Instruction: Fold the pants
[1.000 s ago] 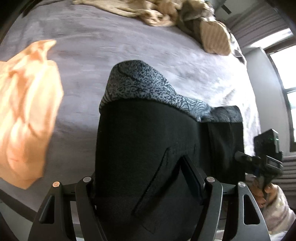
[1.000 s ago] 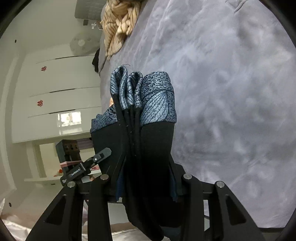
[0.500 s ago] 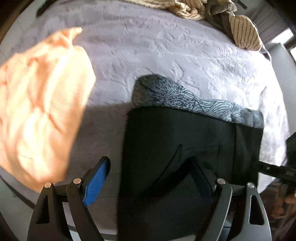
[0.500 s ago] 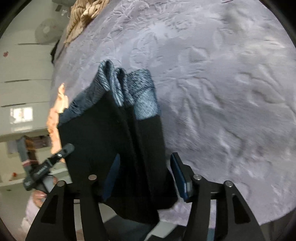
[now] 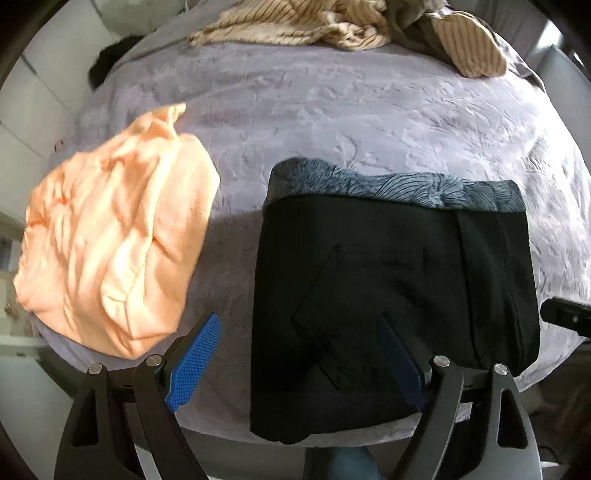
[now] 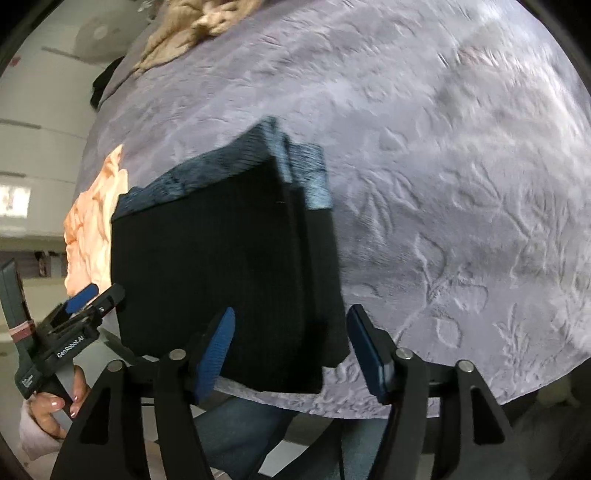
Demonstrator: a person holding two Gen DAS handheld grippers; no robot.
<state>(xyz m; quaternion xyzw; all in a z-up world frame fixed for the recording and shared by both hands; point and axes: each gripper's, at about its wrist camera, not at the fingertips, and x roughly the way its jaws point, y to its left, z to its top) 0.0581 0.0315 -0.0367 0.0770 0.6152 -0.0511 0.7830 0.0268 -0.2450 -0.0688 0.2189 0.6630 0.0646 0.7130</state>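
- We see the folded black pants (image 5: pixel 399 273) lying flat on the grey bedspread (image 5: pixel 332 110), ahead of both spread jaws.
- Only our left gripper (image 5: pixel 299 358) view shows the whole orange garment (image 5: pixel 110 236).
- Only our right gripper (image 6: pixel 291 347) view shows the hand (image 6: pixel 51 402); both grippers' jaws have just been opening, pinching nothing.

Bare grey embossed bedspread (image 5: pixel 369 110) open beyond and right of the folded black pants (image 5: pixel 391 280), orange garment (image 5: pixel 110 236) crowding the left near edge, narrow bare strip between them, striped beige clothes pile (image 5: pixel 332 22) blocking the far edge
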